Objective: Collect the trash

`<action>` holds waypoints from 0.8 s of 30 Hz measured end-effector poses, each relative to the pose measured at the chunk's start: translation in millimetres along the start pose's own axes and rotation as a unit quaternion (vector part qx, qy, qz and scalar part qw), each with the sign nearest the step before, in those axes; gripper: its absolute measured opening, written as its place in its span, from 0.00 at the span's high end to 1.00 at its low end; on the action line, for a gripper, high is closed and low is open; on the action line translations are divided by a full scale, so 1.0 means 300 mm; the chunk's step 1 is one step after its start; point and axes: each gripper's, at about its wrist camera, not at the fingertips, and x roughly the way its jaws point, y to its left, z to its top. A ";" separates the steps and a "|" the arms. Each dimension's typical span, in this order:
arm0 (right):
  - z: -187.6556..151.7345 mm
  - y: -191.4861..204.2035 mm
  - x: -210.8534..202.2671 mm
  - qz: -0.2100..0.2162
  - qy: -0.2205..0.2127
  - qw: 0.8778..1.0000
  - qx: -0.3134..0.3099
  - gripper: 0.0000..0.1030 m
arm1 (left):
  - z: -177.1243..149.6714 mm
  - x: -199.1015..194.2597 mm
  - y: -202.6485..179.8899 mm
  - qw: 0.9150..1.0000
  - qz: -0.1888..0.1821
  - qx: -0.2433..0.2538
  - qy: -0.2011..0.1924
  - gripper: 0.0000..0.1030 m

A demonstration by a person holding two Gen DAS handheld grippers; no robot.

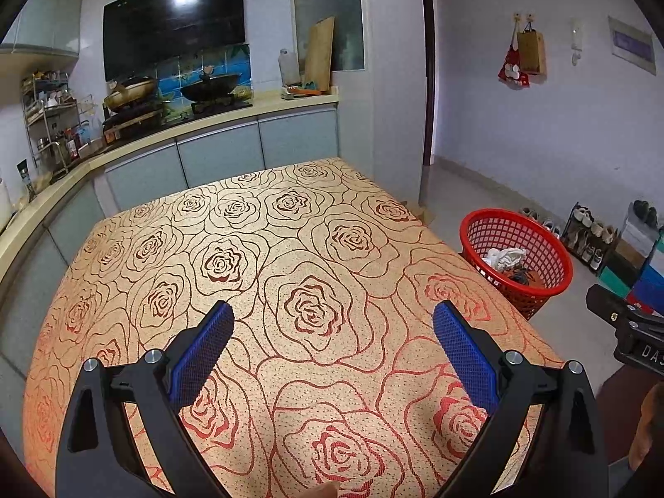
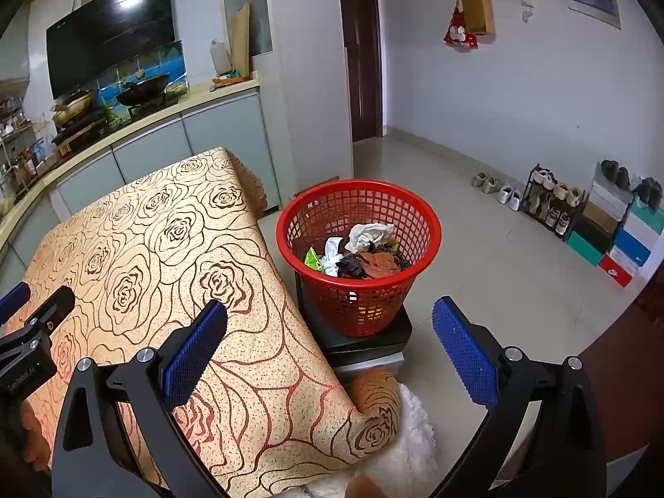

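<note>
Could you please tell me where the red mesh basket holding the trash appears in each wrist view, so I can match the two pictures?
Left wrist view: the red mesh basket sits at the right, past the right edge of the rose-patterned tablecloth.
Right wrist view: the red mesh basket is near the centre, on a dark box beside the tablecloth.
Shared landmark: the shoe rack against the far wall.

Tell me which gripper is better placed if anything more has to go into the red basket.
Right. The right gripper hangs past the table edge, jaws open and empty, facing the red basket. The left gripper, also open, sits over the tablecloth with the basket off to its right.
</note>
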 end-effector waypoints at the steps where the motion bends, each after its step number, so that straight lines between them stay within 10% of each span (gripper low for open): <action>1: -0.001 0.001 0.000 0.000 0.000 1.000 -0.001 0.06 | -0.001 -0.001 -0.001 1.000 -0.001 0.000 0.000 0.09; 24: 0.005 -0.006 0.003 -0.004 0.002 1.000 -0.003 0.06 | 0.001 -0.022 0.013 1.000 0.003 -0.005 -0.023 0.09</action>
